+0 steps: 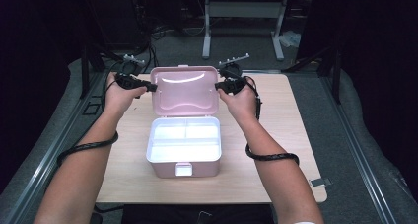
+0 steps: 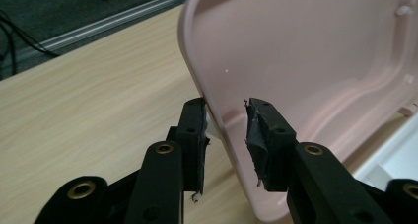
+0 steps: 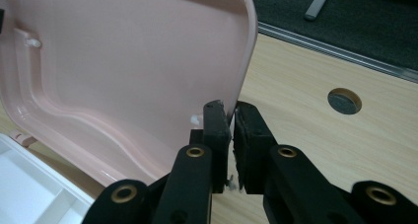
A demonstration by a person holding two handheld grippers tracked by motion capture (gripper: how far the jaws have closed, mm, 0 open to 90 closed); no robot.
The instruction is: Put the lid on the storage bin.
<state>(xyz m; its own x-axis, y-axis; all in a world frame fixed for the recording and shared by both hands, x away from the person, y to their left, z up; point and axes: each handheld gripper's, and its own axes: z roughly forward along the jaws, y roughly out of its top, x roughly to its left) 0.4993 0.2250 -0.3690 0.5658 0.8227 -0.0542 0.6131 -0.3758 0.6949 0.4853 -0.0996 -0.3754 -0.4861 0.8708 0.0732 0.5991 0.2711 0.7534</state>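
1. A pink box (image 1: 183, 155) sits near the middle of the worktop (image 1: 286, 135), a little toward the person's edge, with its clasp facing that edge.
2. Its lid (image 1: 184, 91) stands open and upright, hinged at the far side of the box, with its hollow inner face turned toward the person.
3. Inside the box lies a white tray (image 1: 185, 137) with several compartments: two at the back and a longer one in front.
4. The left gripper (image 1: 148, 87) is at the lid's left edge. In the left gripper view its fingers (image 2: 194, 135) are spread, with the lid (image 2: 305, 71) rim between them. The outer finger sits right against the rim, while the inner one stands clear of the pink wall, so nothing is pinched.
5. The right gripper (image 1: 219, 86) is at the lid's right edge. In the right gripper view its fingers (image 3: 217, 130) are pressed onto the rim of the lid (image 3: 123, 66), pinching it from both sides.
6. Both forearms come in from the near edge of the worktop, one on each side of the box, and a black cable loops round each.
7. In the right gripper view a round hole (image 3: 344, 100) in the worktop (image 3: 320, 135) lies beyond the lid, toward the right edge.
8. Beyond the far edge stands a grey frame (image 1: 244, 17) on the dark floor.
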